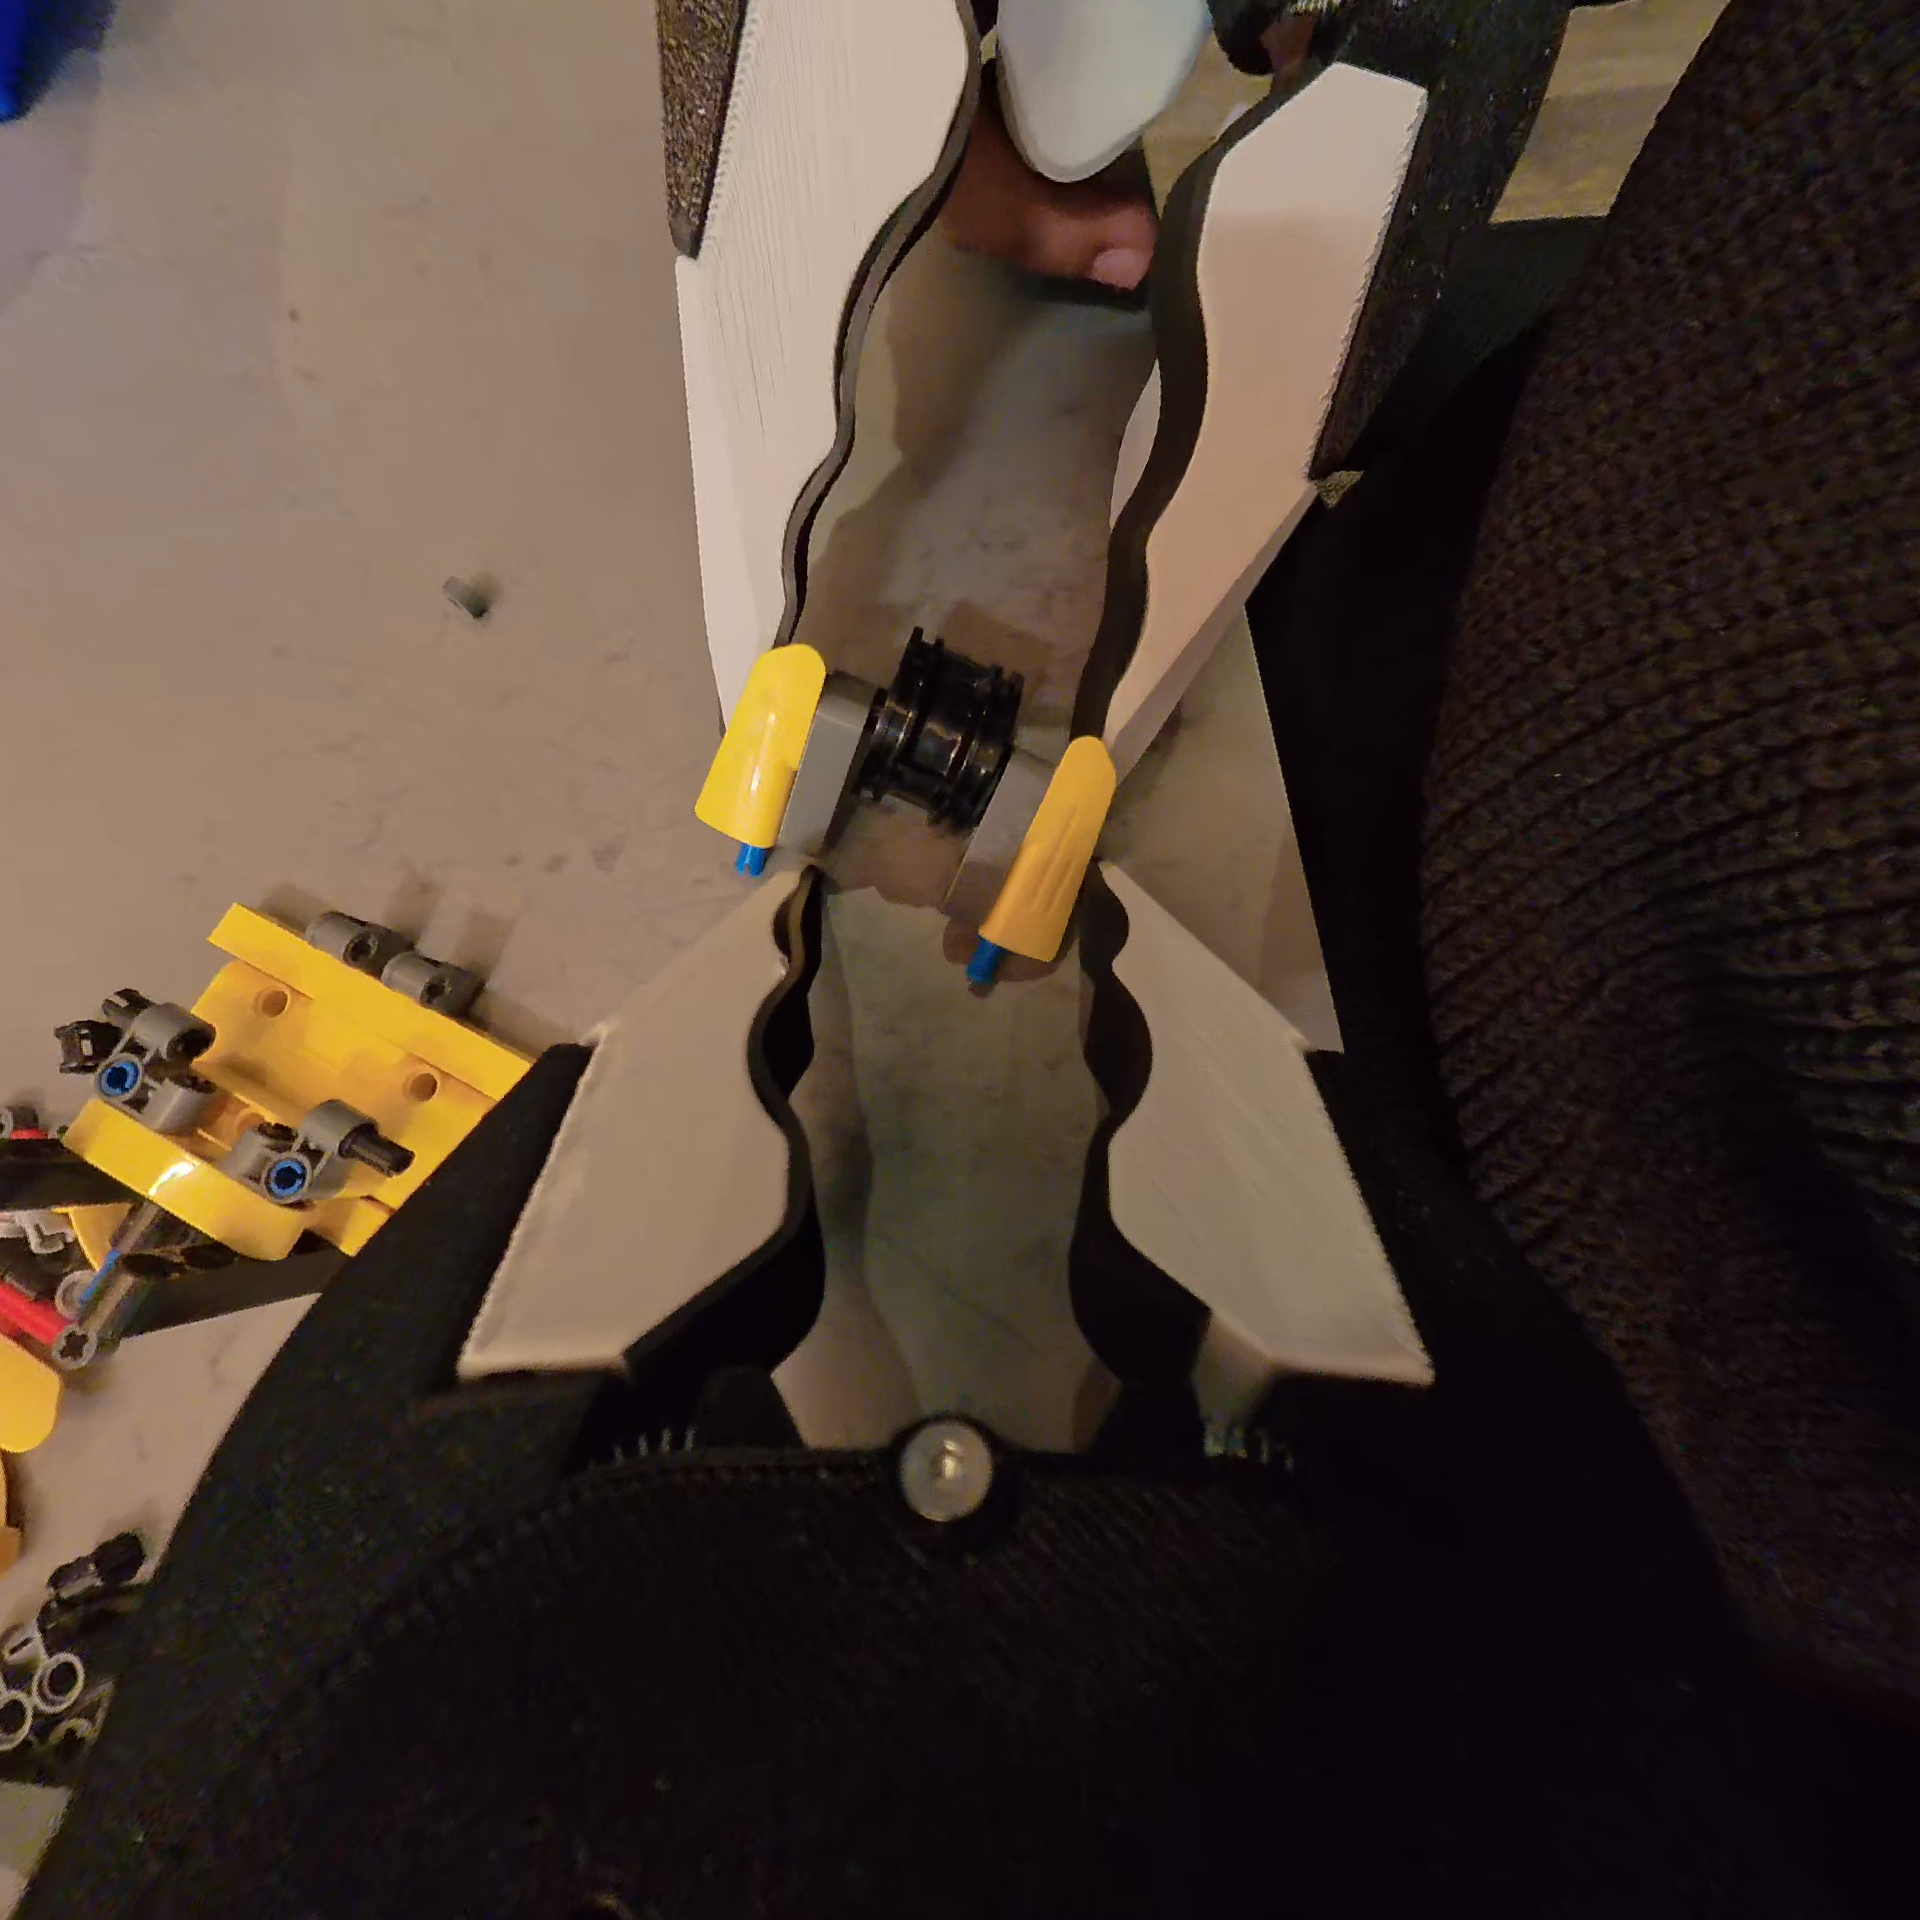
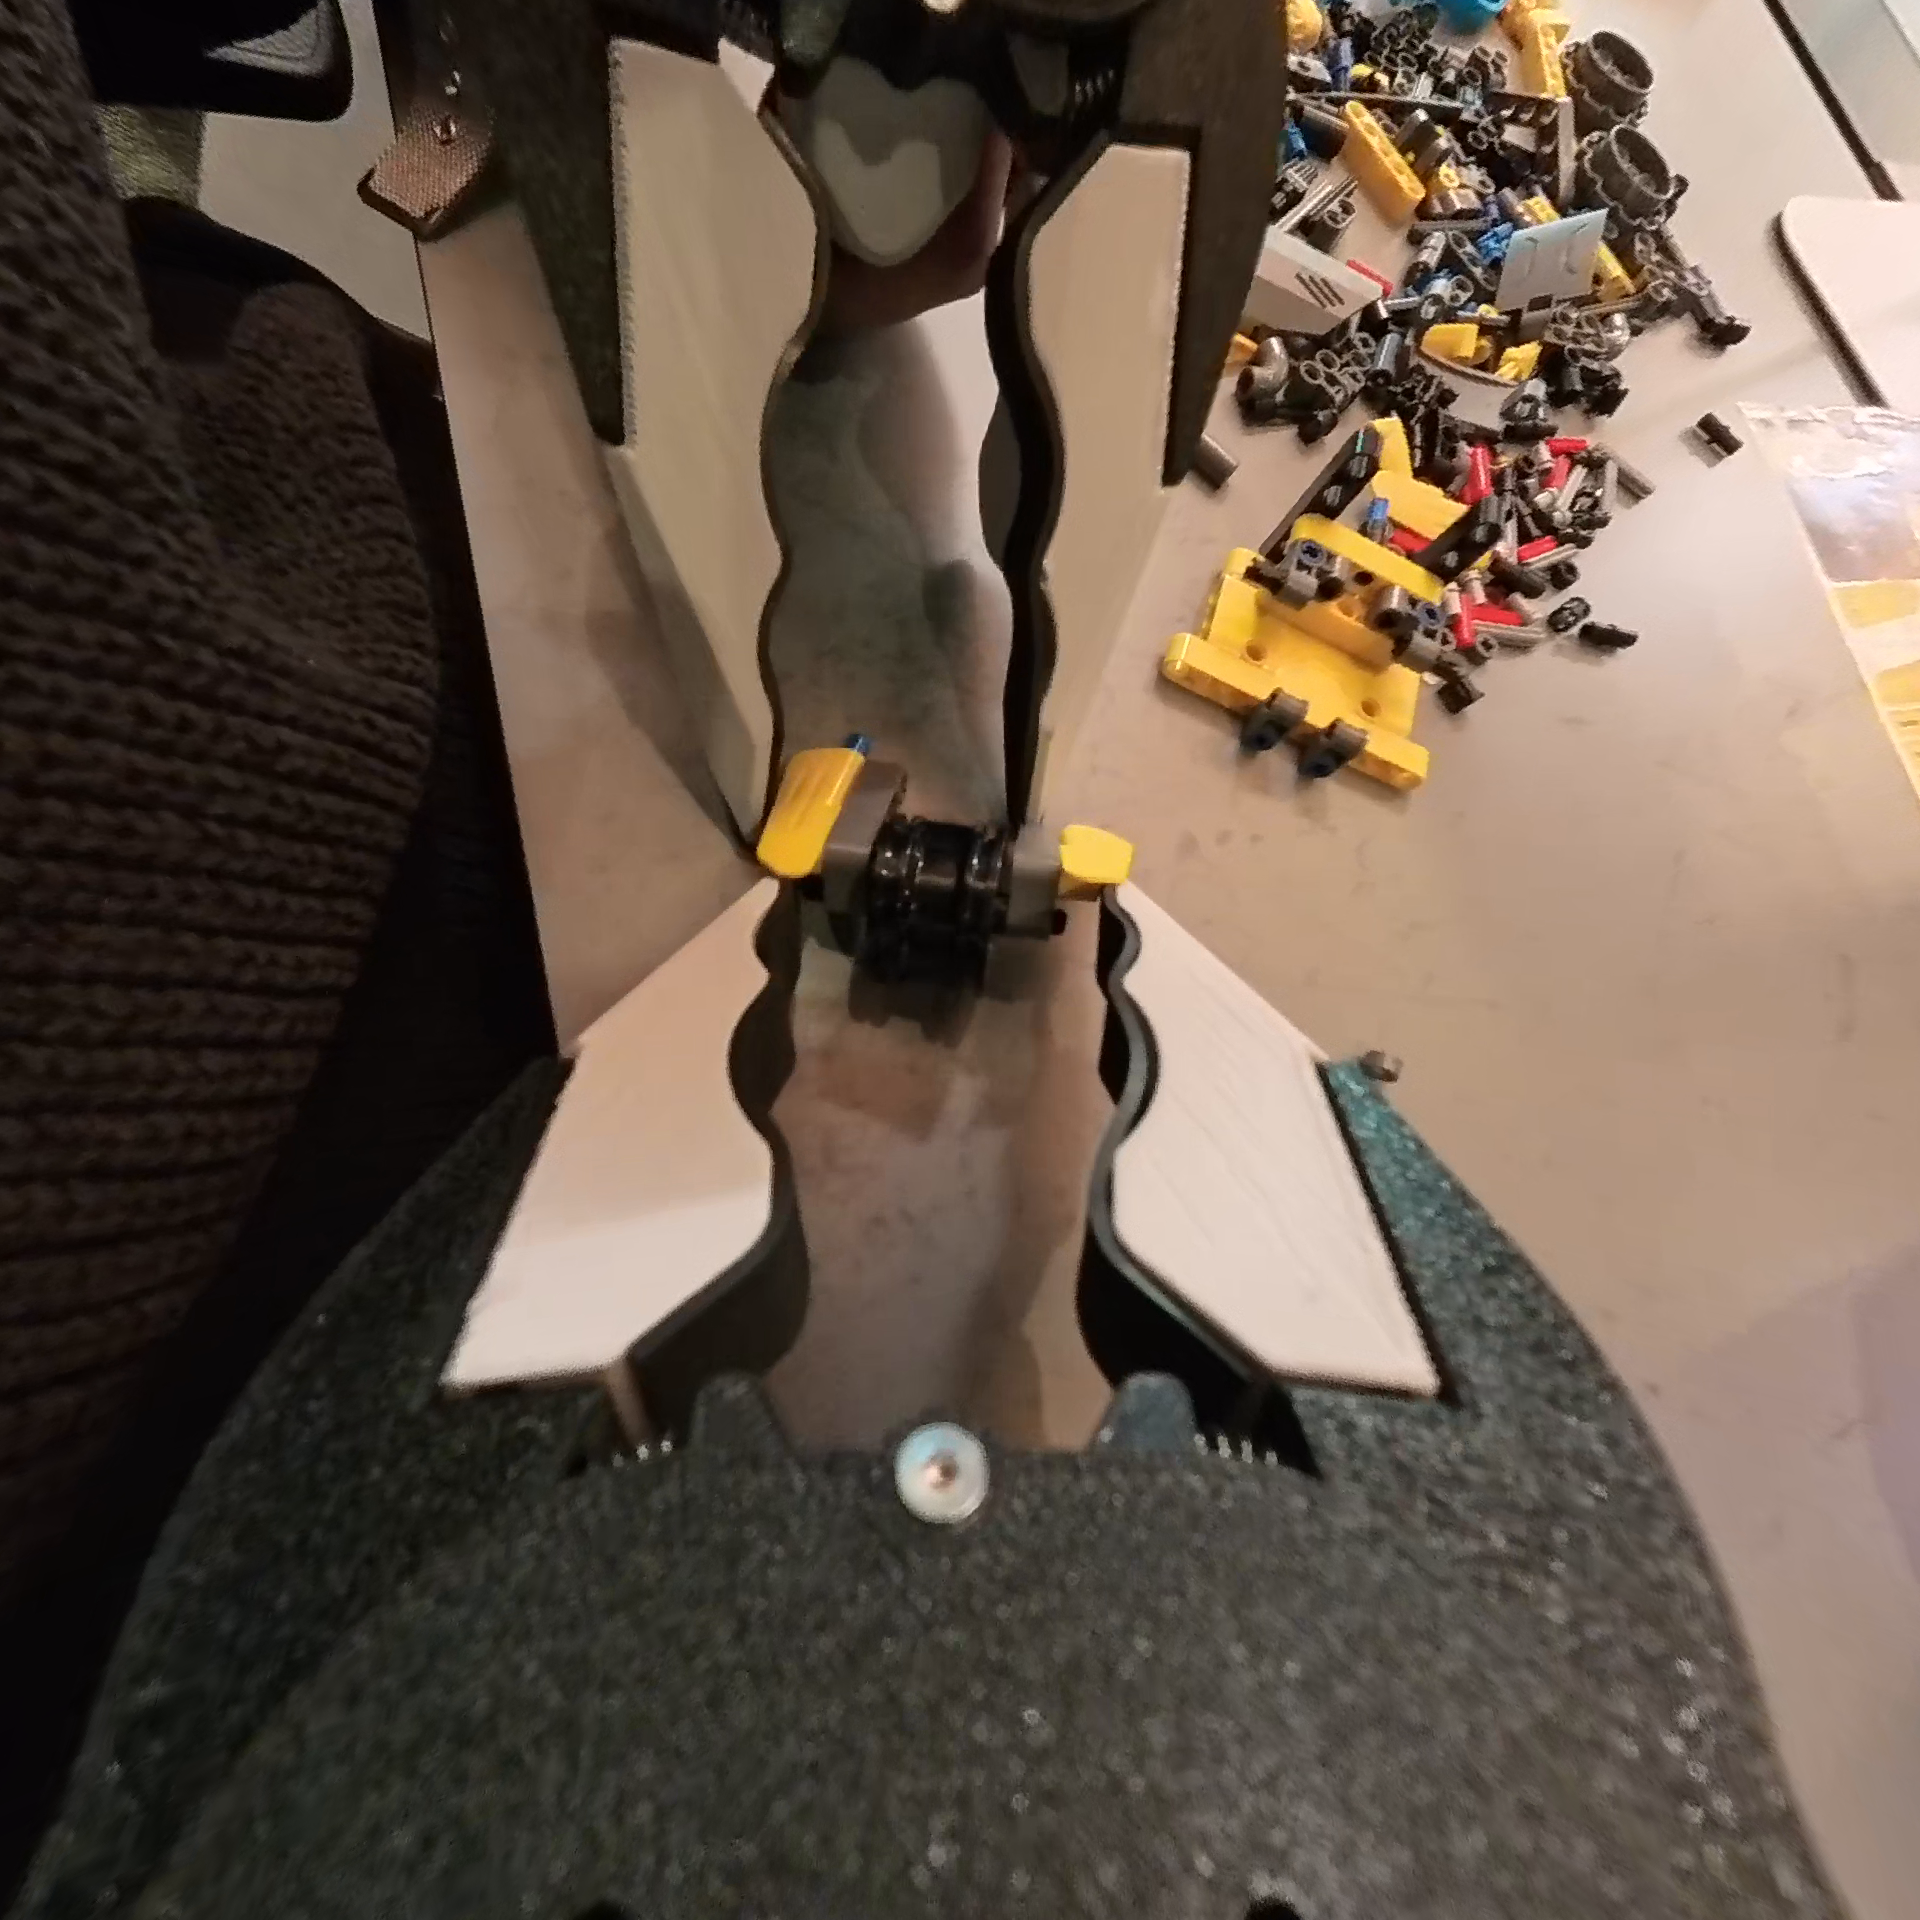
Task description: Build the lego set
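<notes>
A small brick assembly (image 1: 914, 774) hangs just above the pale table (image 1: 312, 416). It is a black wheel hub between two grey beams, with yellow curved panels and blue pins on the outside. My left gripper (image 1: 948, 888) reaches it from below in the left wrist view, its white fingers clamped on the assembly's two sides. My right gripper (image 1: 935, 696) comes from the opposite side, tip to tip with the left. In the right wrist view the right gripper (image 2: 940, 894) flanks the assembly (image 2: 925, 894) at its yellow panels, and the left gripper (image 2: 883, 831) meets it from above.
A partly built yellow model (image 1: 312, 1091) lies on the table, also in the right wrist view (image 2: 1309, 665). A big pile of loose parts (image 2: 1455, 260) lies beyond it. A printed booklet (image 2: 1860, 540) sits at the right edge. A dark knitted garment (image 2: 156, 727) fills one side. The tips of both grippers are at nearly the same place.
</notes>
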